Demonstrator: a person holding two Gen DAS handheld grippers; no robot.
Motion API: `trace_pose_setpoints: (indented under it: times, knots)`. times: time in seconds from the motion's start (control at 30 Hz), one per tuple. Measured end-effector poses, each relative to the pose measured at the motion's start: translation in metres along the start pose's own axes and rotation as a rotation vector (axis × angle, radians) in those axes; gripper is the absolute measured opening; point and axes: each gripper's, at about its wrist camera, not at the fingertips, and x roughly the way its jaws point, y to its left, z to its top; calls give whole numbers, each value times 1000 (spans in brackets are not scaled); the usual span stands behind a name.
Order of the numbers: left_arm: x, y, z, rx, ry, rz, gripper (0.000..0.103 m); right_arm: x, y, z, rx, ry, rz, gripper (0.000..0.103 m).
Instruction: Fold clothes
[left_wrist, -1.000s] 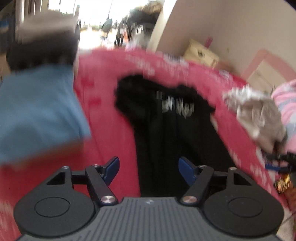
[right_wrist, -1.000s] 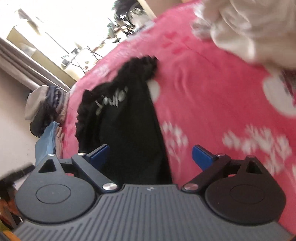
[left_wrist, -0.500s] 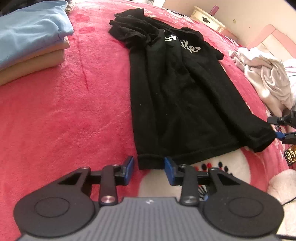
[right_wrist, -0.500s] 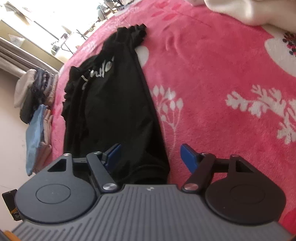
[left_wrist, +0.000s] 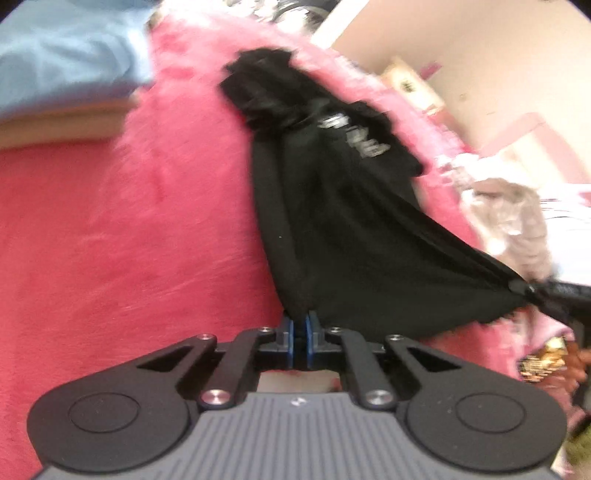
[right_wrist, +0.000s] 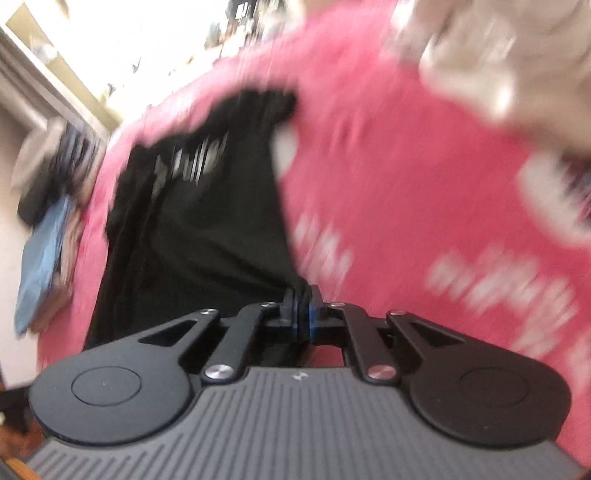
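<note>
On the pink bed (left_wrist: 129, 240), one black shirt (left_wrist: 351, 240), white lettering blurred; left hand-held gripper (left_wrist: 300, 325) and right hand-held gripper (right_wrist: 303, 306) each just clamped on its hem.

The black shirt (left_wrist: 343, 236) is matt cloth, soft and light-swallowing, with a paler print on the chest that reads slightly shiny. Under it, the pink blanket (left_wrist: 129, 229) looks fleecy, a brushed nap with a faint sheen. Beyond the shirt's collar end, folded clothes (left_wrist: 62, 62) show smooth blue and tan fabric. To the shirt's far side, a crumpled pale garment (left_wrist: 517, 218) looks thin and creased. The left gripper (left_wrist: 299, 334) is matt black plastic with bright metal pivot pins, blue pads and a ribbed grey body; the right gripper (right_wrist: 303, 319) has the same finish.
</note>
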Motion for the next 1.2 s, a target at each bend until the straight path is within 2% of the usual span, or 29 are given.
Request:
trace_pose_setpoints:
  times: [0.07,0.17,0.27,0.33,0.43,0.5,0.57,0.6,0.67,0.7,0.73,0.77,0.8,0.9,0.93,0.97,1.1,1.2]
  knots:
    - [-6,-7,-1,14,-5,-50,6,-18,-11,14,-5,-60,-49,3]
    - [5,-10,-10,47,31,-11,6,-18,-29,20,-8,-76,-175,3]
    - [25,4,-20,12,116,23,6,3,-58,12,21,-21,-304,3]
    - [31,9,-27,38,137,55,6,9,-69,3,83,-4,-323,6]
    - [28,11,-27,66,130,52,9,2,-54,-5,49,-48,-279,7]
    - [26,13,-21,60,123,42,15,2,-26,2,-35,-76,-246,8]
    - [25,16,-15,56,102,36,31,1,8,10,-145,-109,-199,10]
    - [23,17,-14,58,85,32,34,2,28,14,-204,-124,-166,11]
    - [19,17,-12,66,54,26,41,8,72,23,-340,-153,-79,24]
    - [20,17,-11,67,46,20,42,15,97,24,-418,-160,-30,29]
    - [23,18,-11,65,42,18,42,22,123,25,-498,-164,21,38]
    - [25,19,-12,63,40,19,42,29,148,26,-578,-168,72,46]
    - [28,19,-13,68,36,20,40,41,172,24,-660,-167,115,49]
    - [35,17,-16,89,21,6,29,80,243,15,-897,-146,205,51]
    - [39,16,-18,94,19,-12,18,97,264,11,-969,-136,224,51]
    - [42,16,-20,99,19,-32,11,110,281,7,-1021,-127,239,50]
    - [52,15,-29,117,20,-80,11,172,339,8,-1122,-61,262,48]
    - [56,15,-32,140,16,-106,11,213,361,18,-1104,-13,202,47]
